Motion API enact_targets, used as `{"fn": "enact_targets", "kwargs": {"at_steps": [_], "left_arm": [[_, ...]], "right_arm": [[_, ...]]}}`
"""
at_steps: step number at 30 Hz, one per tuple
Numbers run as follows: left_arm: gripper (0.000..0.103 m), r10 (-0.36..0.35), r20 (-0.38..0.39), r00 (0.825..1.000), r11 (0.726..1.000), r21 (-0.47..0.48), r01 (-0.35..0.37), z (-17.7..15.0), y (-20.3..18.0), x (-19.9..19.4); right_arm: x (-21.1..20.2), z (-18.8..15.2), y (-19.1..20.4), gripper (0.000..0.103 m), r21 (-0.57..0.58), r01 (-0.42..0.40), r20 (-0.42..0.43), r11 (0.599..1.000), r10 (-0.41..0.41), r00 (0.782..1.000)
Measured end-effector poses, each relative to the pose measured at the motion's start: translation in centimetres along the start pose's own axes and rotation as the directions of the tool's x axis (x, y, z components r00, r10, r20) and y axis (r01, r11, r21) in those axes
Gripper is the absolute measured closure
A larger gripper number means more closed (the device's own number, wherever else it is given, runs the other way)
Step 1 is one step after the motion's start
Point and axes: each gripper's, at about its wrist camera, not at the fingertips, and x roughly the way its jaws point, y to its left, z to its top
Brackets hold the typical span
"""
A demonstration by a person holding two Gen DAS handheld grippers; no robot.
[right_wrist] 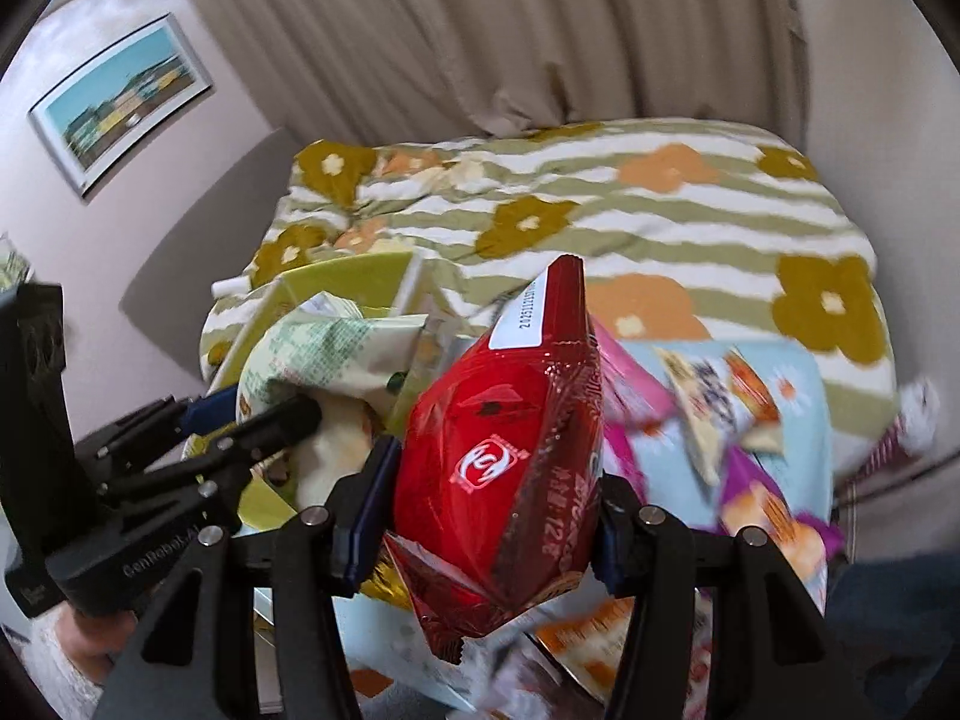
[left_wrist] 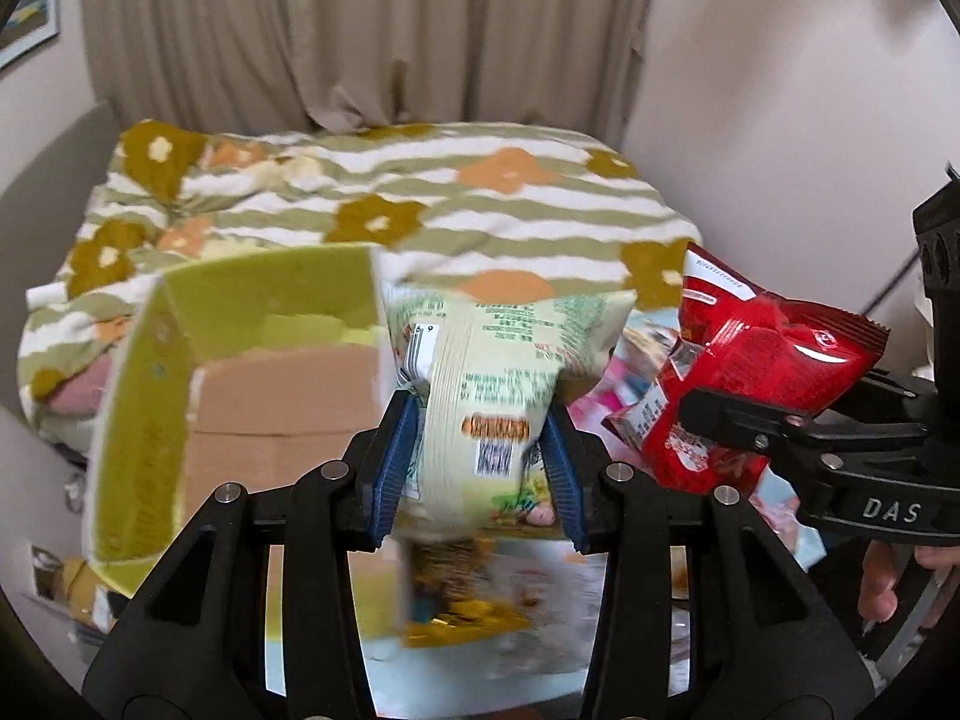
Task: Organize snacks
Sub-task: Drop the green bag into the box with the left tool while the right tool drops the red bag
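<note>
The pale green snack bag (left_wrist: 486, 384) is clamped between the blue pads (left_wrist: 396, 456) of the left hand-held gripper (left_wrist: 480, 456). The pads press into the bag's lower half, and its upper half bulges above them. It is held in the air just right of the open cardboard box (left_wrist: 240, 396), whose walls are yellow-green outside and plain brown inside. In the right wrist view the same bag (right_wrist: 324, 354) sits at the box's (right_wrist: 336, 282) near edge, with the left hand-held gripper (right_wrist: 264, 414) closed around it.

The red snack bag (right_wrist: 504, 468) is clamped between the pads of the right hand-held gripper (right_wrist: 492, 510). It stands roughly upright, sealed edge with a white date strip at the top, torn-looking crimp at the bottom. In the left wrist view the red bag (left_wrist: 762, 360) is to the right of the green bag and apart from it, with the right hand-held gripper (left_wrist: 720, 420) gripping its lower part.

Below and right of the red bag, loose snack packets (right_wrist: 720, 414) in pink, purple, orange and white lie on a light blue cloth (right_wrist: 798, 396); motion blur hides their print. More blurred packets (left_wrist: 468, 594) lie under the left hand-held gripper.

Behind all items is a bed with a green-and-white striped quilt (left_wrist: 480, 210) bearing orange and mustard flowers. Beige curtains (left_wrist: 360, 30) hang behind the bed. A framed picture (right_wrist: 120, 96) hangs on the left wall.
</note>
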Motion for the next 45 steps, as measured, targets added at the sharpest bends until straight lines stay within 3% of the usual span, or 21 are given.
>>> {"fn": "enact_targets", "kwargs": {"at_steps": [5, 10, 17, 18, 19, 20, 21, 23, 27, 34, 36, 37, 38, 40, 45], "left_arm": [[0.068, 0.035, 0.001, 0.999, 0.999, -0.039, -0.035, 1.4, 7.0, 0.1], [0.072, 0.030, -0.042, 0.999, 0.997, -0.073, -0.033, 1.9, 13.9, 1.8], [0.070, 0.035, -0.140, 0.989, 0.997, -0.068, -0.045, 0.7, 18.8, 5.1], [0.064, 0.025, -0.156, 0.987, 0.997, -0.066, -0.035, 0.4, 19.2, 5.5], [0.041, 0.017, -0.165, 0.986, 0.997, -0.066, -0.028, 0.2, 19.5, 5.6], [0.027, 0.013, -0.164, 0.986, 0.998, -0.064, -0.024, -0.1, 19.9, 5.5], [0.001, 0.016, -0.146, 0.989, 0.998, -0.064, -0.026, -0.2, 20.3, 5.3], [0.000, 0.007, -0.100, 0.995, 0.998, -0.061, -0.013, -0.5, 20.6, 4.4], [0.000, 0.003, -0.131, 0.991, 1.000, -0.024, -0.006, -0.6, 21.0, 4.9], [0.000, 0.022, -0.139, 0.990, 1.000, 0.009, -0.021, -0.9, 21.7, 5.4], [0.000, 0.024, -0.149, 0.989, 1.000, 0.014, -0.022, -1.1, 22.1, 5.8], [0.000, 0.025, -0.153, 0.988, 1.000, 0.017, -0.023, -1.2, 22.2, 5.9], [0.000, 0.027, -0.158, 0.987, 1.000, 0.019, -0.024, -1.3, 22.3, 6.1], [0.000, 0.033, -0.166, 0.986, 0.999, 0.029, -0.028, -1.6, 22.3, 6.3], [0.000, 0.032, -0.175, 0.984, 0.999, 0.036, -0.026, -1.7, 22.5, 6.3]], "right_arm": [[3.2, 2.8, 4.8, 0.052, -0.061, -0.010, -0.002, 0.998, 0.010, 1.000], [7.6, 5.1, 8.1, 0.052, -0.010, -0.021, -0.008, 1.000, 0.021, 1.000], [11.0, 6.1, 10.8, 0.052, 0.065, -0.038, -0.023, 0.997, 0.040, 0.999], [11.4, 6.2, 11.3, 0.052, 0.066, -0.033, -0.026, 0.997, 0.034, 0.999], [11.7, 6.2, 11.6, 0.052, 0.068, -0.024, -0.028, 0.997, 0.026, 0.999], [12.0, 6.3, 12.0, 0.052, 0.069, -0.017, -0.031, 0.997, 0.019, 0.999], [12.1, 6.5, 12.2, 0.052, 0.068, -0.010, -0.032, 0.998, 0.012, 0.999], [12.7, 6.8, 13.1, 0.052, 0.056, 0.010, -0.034, 0.998, -0.008, 0.999], [14.3, 7.4, 14.4, 0.052, 0.012, 0.062, -0.054, 0.998, -0.061, 0.997], [19.0, 8.4, 14.7, 0.051, 0.017, 0.080, -0.113, 0.997, -0.077, 0.991], [20.0, 8.4, 14.6, 0.049, 0.017, 0.096, -0.120, 0.995, -0.094, 0.988], [20.4, 8.3, 14.6, 0.042, 0.015, 0.111, -0.127, 0.994, -0.108, 0.986], [20.8, 8.3, 14.6, 0.021, 0.014, 0.121, -0.128, 0.993, -0.118, 0.985], [20.9, 7.9, 14.6, 0.000, 0.012, 0.130, -0.115, 0.991, -0.128, 0.985], [19.7, 6.6, 14.3, 0.000, -0.010, 0.178, -0.083, 0.984, -0.178, 0.981]]}}
